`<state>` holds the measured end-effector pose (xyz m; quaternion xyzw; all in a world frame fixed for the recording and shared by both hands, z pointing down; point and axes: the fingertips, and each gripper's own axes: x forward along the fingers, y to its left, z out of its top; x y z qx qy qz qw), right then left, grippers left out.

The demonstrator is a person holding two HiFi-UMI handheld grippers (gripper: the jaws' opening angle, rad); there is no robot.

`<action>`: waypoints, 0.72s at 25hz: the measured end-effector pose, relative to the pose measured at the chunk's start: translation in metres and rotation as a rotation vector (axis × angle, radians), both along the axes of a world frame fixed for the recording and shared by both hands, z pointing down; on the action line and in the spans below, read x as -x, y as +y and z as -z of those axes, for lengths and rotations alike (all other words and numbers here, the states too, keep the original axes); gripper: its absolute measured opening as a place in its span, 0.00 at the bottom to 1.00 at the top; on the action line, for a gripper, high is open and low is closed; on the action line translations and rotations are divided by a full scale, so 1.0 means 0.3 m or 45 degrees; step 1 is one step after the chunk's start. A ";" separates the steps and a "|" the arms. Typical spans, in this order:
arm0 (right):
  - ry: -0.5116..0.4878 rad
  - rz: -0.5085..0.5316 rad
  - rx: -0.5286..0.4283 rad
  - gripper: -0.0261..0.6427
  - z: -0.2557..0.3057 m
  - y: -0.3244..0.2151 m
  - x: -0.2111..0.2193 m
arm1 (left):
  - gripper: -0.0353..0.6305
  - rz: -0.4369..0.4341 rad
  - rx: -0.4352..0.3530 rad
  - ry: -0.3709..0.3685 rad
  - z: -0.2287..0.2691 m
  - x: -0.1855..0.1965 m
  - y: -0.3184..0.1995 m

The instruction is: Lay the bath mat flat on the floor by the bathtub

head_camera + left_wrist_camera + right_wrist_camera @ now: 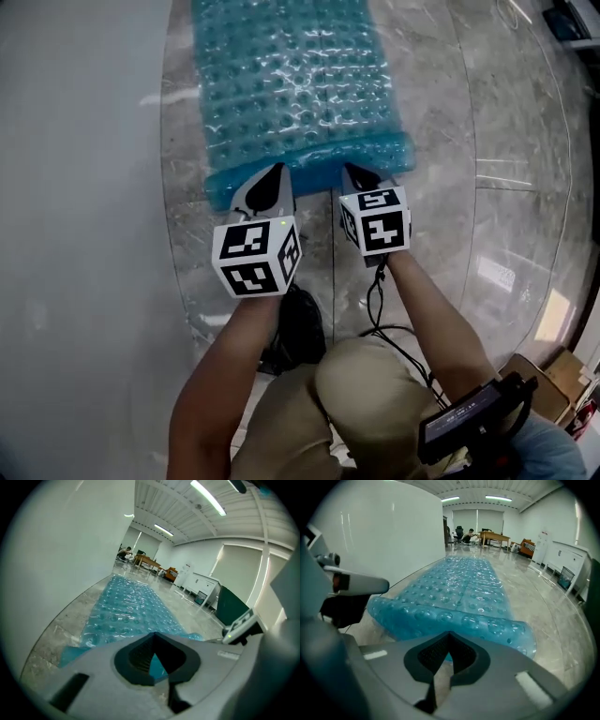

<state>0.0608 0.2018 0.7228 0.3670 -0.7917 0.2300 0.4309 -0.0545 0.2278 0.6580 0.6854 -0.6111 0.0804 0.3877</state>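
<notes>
The translucent blue bath mat (295, 84), covered in bubbles, stretches away from me on the marble floor beside the white bathtub wall (75, 187). Its near end curls up into a roll (454, 620). My left gripper (272, 173) is shut on the left part of that near edge, and blue shows through the gap behind its tips (153, 634). My right gripper (352, 172) is shut on the right part of the same edge. In the right gripper view the roll lies just beyond the closed tips (449, 633). The mat (126, 611) runs along the tub wall (70, 550).
The curved tub wall (379, 531) borders the mat on the left. Grey marble floor (469, 141) spreads to the right. A black cable (375, 300) hangs from my right gripper, near a black device (473, 417) and a cardboard box (553, 375). White cabinets (201, 585) and tables (494, 536) stand far off.
</notes>
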 end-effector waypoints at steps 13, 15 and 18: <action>-0.227 0.046 -0.108 0.05 0.155 0.040 -0.042 | 0.06 -0.020 0.187 0.036 -0.216 -0.093 0.222; -0.185 0.064 -0.068 0.05 0.105 0.050 -0.053 | 0.06 -0.044 0.219 0.042 -0.231 -0.127 0.279; -0.153 0.081 -0.037 0.05 0.056 0.076 -0.082 | 0.06 -0.045 0.236 0.094 -0.226 -0.159 0.327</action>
